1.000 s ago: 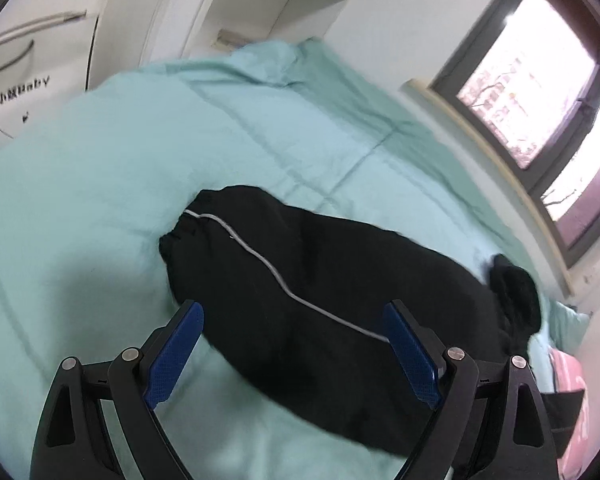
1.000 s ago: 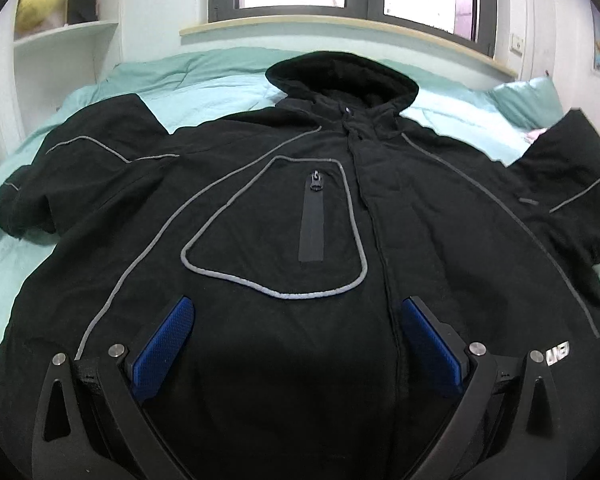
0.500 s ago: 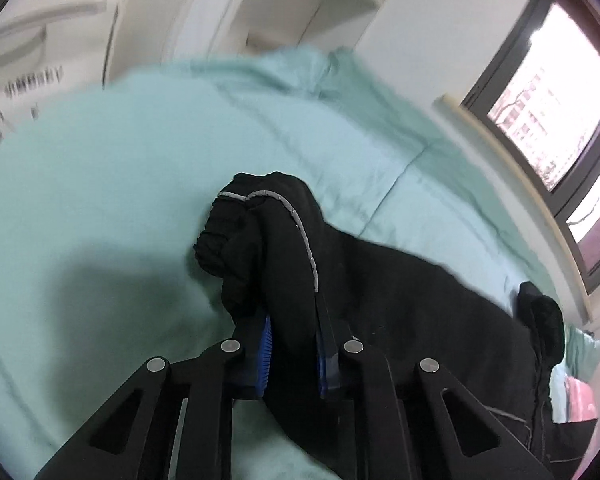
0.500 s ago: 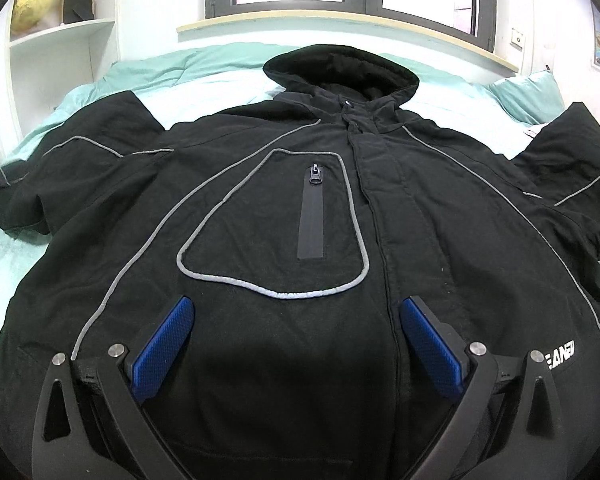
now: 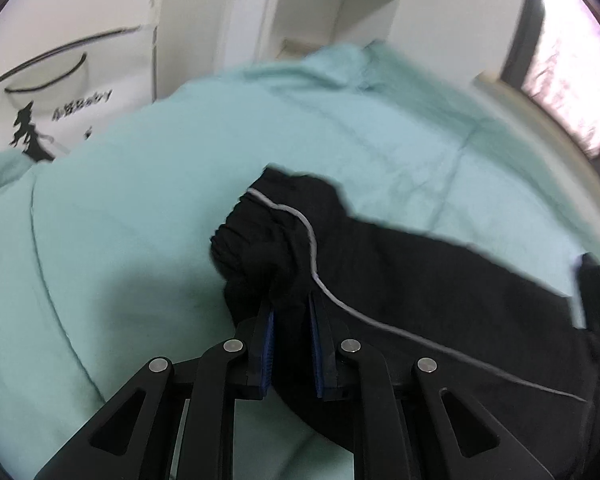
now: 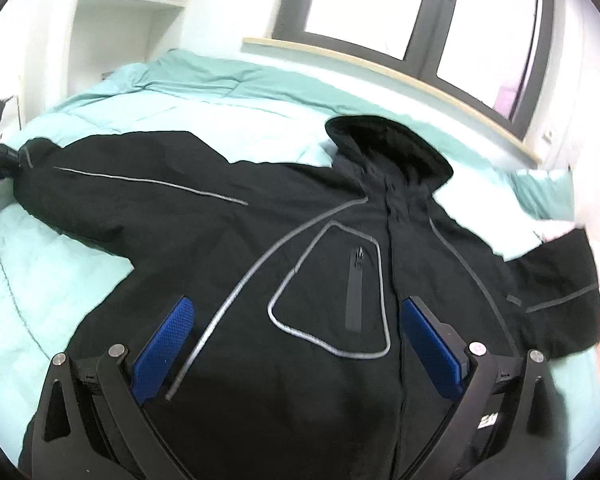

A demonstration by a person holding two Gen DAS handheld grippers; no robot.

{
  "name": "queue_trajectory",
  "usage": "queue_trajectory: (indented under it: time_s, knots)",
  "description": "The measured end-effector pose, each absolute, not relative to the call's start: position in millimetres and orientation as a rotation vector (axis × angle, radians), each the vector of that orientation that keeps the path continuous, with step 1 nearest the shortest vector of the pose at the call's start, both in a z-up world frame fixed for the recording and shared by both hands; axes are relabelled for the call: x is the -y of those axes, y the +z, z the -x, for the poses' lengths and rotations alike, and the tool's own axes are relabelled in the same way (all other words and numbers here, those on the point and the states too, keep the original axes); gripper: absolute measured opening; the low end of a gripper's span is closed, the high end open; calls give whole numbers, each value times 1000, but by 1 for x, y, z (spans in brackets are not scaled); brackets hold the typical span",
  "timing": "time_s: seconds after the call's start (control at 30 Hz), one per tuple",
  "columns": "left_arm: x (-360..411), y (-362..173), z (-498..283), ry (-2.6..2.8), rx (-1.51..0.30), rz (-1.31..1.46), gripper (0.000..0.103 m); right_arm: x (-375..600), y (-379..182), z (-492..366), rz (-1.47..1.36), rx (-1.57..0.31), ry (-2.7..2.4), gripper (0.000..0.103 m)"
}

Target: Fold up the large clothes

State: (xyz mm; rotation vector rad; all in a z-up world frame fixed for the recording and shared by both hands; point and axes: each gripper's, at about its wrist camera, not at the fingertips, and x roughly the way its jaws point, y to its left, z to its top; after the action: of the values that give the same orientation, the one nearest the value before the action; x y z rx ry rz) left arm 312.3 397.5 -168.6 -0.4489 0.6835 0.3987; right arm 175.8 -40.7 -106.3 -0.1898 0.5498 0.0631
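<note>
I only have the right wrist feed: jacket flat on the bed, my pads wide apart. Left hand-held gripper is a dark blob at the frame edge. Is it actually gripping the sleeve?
Observer: Yes. In the left wrist view the left hand-held gripper is shut on the sleeve, with bunched black fabric between its blue pads.
Operator: Where on the sleeve?
Observer: Just behind the cuff; the gathered cuff end sticks out past the fingertips.
Operator: Piping caught too?
Observer: No. The grey piping runs just right of the right finger, outside the grip.
Operator: Anything under the cuff?
Observer: Only the teal duvet.
</note>
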Motion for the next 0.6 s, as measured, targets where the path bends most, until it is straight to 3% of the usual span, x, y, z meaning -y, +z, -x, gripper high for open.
queue_trajectory:
  time_s: [0.2, 0.33, 0.47, 0.6]
  knots:
    - [-339, -91, -270, 131, -470, 384, 9, 78, -102, -156, 86, -553, 6, 103]
    - [-249, -42, -246, -64, -400, 232, 9, 117, -106, -145, -35, -600, -15, 103]
    - [-155, -25, -237, -200, -393, 89, 10, 144, -112, -132, -86, -631, -34, 103]
    - [-117, -39, -247, -187, -487, 61, 13, 168, -119, -120, -111, -650, -41, 103]
